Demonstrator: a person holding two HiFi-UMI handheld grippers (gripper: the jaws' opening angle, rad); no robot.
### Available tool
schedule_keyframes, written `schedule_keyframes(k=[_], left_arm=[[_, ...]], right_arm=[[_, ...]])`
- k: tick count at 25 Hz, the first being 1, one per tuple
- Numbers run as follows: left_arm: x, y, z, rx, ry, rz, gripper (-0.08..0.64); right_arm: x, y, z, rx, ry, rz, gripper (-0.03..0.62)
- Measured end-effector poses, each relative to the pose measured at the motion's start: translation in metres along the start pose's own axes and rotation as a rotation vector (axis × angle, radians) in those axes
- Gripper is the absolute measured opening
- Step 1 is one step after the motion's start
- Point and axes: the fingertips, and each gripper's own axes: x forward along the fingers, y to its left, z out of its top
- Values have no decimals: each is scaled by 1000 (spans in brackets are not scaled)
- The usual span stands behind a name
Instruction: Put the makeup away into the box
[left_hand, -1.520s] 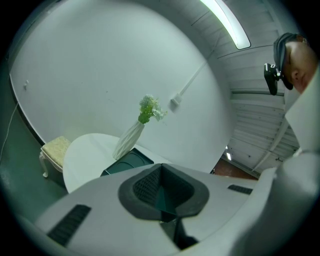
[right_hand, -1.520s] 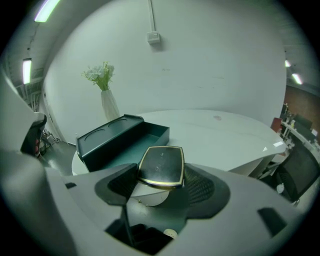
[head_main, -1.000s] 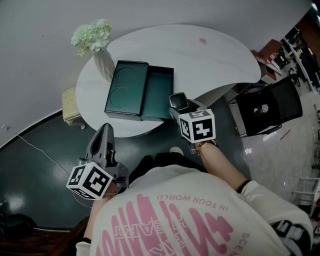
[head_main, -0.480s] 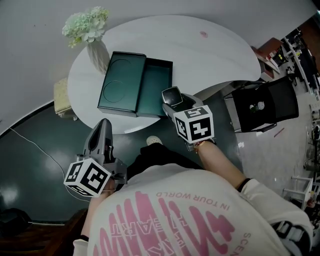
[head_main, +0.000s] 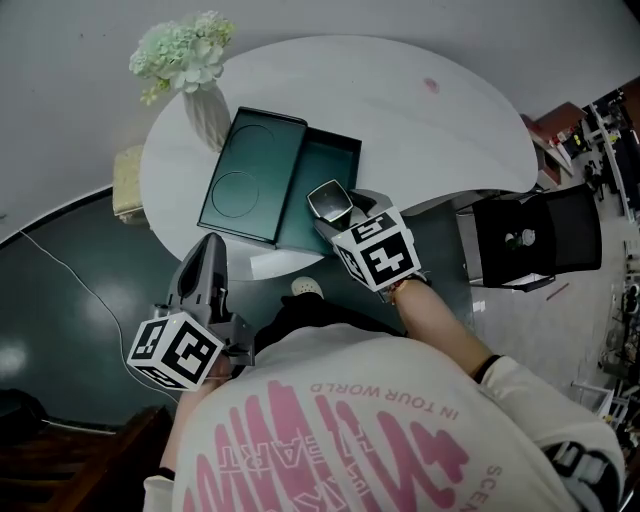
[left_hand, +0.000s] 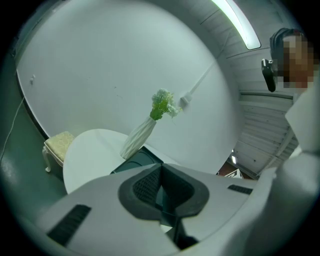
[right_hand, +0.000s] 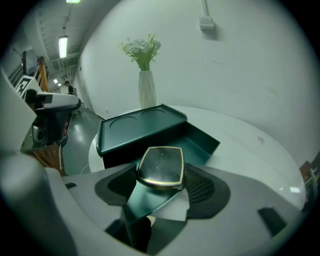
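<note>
A dark green box lies on the white round table, with its lid on the left and its open tray on the right. My right gripper is shut on a dark makeup compact with a gold rim and hovers over the tray's near edge. In the right gripper view the compact sits flat between the pads, with the tray and the lid just behind it. My left gripper hangs off the table's near left edge, jaws together and empty. It points at the box.
A white ribbed vase of pale flowers stands at the table's left, next to the lid. A cream stool sits left of the table. A black case stands on the floor at the right. A cable crosses the dark floor.
My right gripper has carried the compact leftward and rolled, and it is now over the tray's near edge. The left gripper has shifted only slightly.
</note>
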Motion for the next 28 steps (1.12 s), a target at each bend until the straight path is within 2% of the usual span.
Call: schedule_keyframes(k=[6,15,19,23,28], left_arm=[[-4,11,9,-13,-37,61,3],[-17,27,21,-35,-93,134,3],[-18,32,22,-42,-106,150,3],[-17,34,22,-49,-109,157,3],[-20,39,28,-51,-128,171,3]], right_arm=[[18,12,5,-96,73,98,301],[35,32,-6,-331,255,240,301],[40,40,-7,-361,309,308,301],[42,45,-7,-416,364,340,302],[45,42,-12,-482,449,337,302]])
